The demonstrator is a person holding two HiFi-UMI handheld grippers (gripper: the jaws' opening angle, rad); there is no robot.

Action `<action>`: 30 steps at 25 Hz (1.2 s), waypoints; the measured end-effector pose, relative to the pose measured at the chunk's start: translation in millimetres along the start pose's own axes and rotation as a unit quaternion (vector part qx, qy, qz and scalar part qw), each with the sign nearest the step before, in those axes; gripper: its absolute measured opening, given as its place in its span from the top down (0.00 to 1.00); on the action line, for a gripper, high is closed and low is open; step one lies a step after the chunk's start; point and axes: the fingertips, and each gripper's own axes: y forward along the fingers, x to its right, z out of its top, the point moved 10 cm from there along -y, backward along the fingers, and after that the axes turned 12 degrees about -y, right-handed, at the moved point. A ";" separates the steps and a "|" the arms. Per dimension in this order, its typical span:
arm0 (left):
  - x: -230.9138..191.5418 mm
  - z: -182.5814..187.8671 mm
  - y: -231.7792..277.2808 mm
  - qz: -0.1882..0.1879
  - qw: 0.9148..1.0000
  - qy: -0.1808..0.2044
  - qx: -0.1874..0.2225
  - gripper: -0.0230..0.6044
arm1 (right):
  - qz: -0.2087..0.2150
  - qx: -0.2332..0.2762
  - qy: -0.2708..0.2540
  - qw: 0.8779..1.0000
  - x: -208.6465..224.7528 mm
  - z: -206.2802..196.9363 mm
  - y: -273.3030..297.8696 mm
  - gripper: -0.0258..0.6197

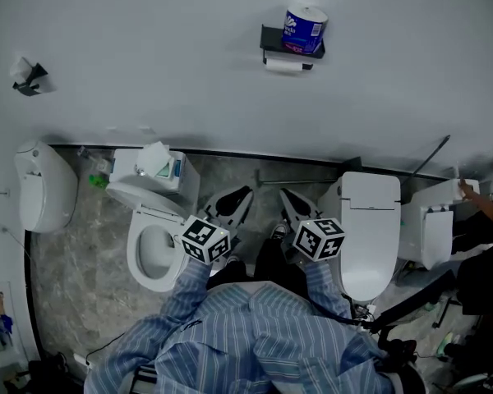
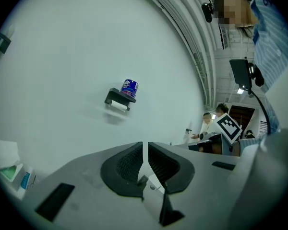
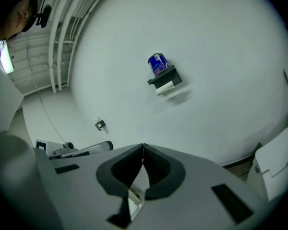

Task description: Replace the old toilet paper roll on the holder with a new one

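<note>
Grippers are both hanging clenched, empty: left gripper [image 1: 240, 194], right gripper [image 1: 286, 197]. Wrapped new roll [image 1: 305, 25] is sitting on the holder [image 1: 271, 41], upper centre, probably above the old roll [image 1: 284, 66]; opening jaws early is advisable.

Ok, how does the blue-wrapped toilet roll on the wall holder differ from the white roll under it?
The blue-wrapped toilet roll stands upright atop the dark wall holder; the bare white roll lies sideways beneath it. The blue one is in printed wrapping, the white one unwrapped. The blue one looks fatter, the white thinner. Both are on that holder.
</note>
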 end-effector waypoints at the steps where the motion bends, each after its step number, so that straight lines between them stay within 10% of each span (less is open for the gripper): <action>1: 0.1 2.8 10.9 0.004 1.000 0.001 0.004 0.94 | 0.005 -0.002 -0.004 1.000 10.6 6.3 3.0 0.95; 17: -12.5 51.0 159.1 0.065 0.996 0.015 0.051 0.93 | 0.064 -0.024 -0.050 0.996 156.5 76.0 35.6 0.95; 30: -38.6 80.0 220.5 0.070 0.995 -0.038 0.058 0.75 | 0.082 -0.024 -0.017 0.996 196.9 82.8 57.0 0.95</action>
